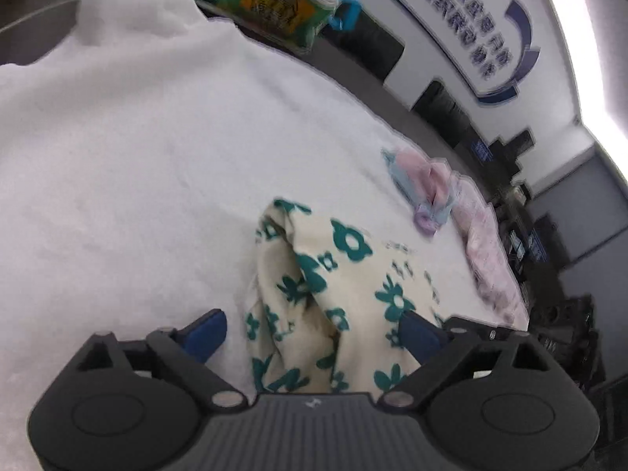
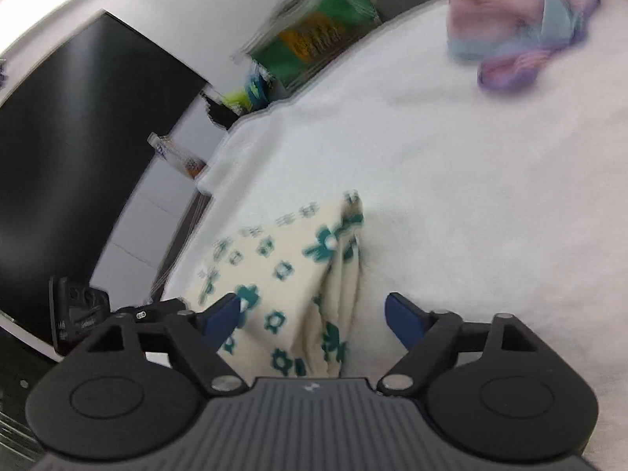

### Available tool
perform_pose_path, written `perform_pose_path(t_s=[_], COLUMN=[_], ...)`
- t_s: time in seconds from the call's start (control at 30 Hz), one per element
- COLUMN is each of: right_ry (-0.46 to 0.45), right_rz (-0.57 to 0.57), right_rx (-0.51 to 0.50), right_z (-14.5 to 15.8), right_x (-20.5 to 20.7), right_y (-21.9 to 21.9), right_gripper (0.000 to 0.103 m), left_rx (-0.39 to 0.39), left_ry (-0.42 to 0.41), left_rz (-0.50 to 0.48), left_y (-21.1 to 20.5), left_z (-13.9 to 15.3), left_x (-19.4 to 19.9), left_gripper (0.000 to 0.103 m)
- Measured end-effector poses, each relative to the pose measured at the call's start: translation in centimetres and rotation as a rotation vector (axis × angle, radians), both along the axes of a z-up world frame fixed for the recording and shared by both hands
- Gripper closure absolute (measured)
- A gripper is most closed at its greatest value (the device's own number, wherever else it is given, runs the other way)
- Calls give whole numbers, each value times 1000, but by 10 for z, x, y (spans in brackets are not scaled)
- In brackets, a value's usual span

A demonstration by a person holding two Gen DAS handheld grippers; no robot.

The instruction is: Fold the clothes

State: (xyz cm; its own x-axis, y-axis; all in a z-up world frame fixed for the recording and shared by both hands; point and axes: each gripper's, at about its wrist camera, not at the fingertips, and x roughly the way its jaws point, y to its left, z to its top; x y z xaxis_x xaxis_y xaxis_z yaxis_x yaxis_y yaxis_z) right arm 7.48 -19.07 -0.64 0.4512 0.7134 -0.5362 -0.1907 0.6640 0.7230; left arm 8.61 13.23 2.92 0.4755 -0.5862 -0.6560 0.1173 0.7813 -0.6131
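Both tongs stand wide apart, the left gripper (image 1: 314, 333) and right gripper (image 2: 314, 318) each straddling but not pinching the cream cloth with green flowers (image 1: 337, 286), rumpled on the white sheet (image 1: 137, 157), with a pastel bundle (image 2: 522, 27) farther off, a green bag (image 1: 271, 0) beyond

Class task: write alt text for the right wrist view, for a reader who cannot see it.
The open right tongs straddle a cream cloth with teal flowers lying bunched on a white bedsheet, without gripping it. A pink and blue garment pile lies further away, and a green package sits past the bed's edge.
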Motion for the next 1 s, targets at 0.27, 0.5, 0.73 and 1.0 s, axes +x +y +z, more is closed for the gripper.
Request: perform_pose_path(t_s=[0.27,0.5,0.73,1.0], right_ry=[52,-10,-72,-94], right_rz=[30,20,11,-9], right_rx=[144,166,231,268], right_z=[-18,-3,32,73], right_x=[10,-1,18,104], right_y=[8,9,12,31], right_gripper=[58,82,83,83], left_rx=[-92,-108,-89,-40], left_ry=[47,-1,-55,-70], left_rz=[11,32,60,109], left_y=[2,-2,6,29], left_z=[-11,6,54,101], left_x=[4,1,41,129], left_gripper=[69,82,82,81])
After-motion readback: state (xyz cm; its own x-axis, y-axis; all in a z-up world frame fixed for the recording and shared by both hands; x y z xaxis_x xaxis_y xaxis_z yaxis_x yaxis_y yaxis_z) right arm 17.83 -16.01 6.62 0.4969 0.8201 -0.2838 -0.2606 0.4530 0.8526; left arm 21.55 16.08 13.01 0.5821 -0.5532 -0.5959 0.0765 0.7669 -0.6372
